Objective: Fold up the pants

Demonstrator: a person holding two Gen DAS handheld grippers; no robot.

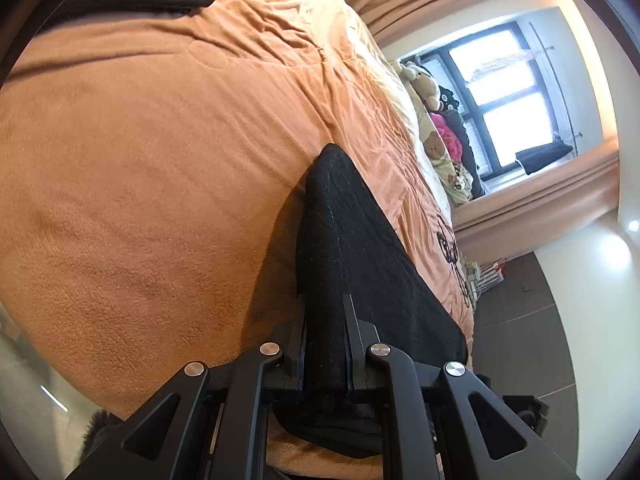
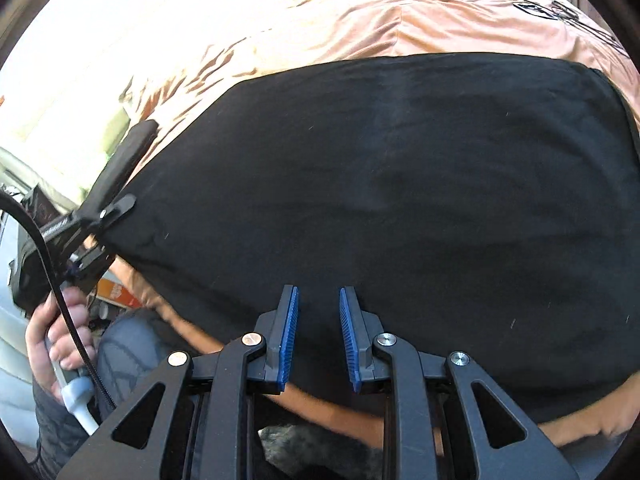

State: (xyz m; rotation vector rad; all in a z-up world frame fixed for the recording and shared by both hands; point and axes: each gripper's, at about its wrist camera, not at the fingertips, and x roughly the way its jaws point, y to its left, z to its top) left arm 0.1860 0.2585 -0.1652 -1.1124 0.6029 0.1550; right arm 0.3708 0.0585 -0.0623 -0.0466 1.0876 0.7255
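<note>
We saw the bed (image 2: 328, 12), covered in an orange blanket (image 1: 140, 168), as the landmark. The black pants (image 2: 400, 200) lay spread flat across its near side, reaching almost to the near edge. At the pants' left corner, our left tool (image 1: 324, 316) was clamped on a raised fold of the black cloth, its jaws nearly closed, gripped by a hand (image 2: 56, 332). Over the pants' near edge our right tool (image 2: 318, 300) hovered, jaws narrowly parted, blue pads (image 2: 289, 336) bare and holding nothing.
</note>
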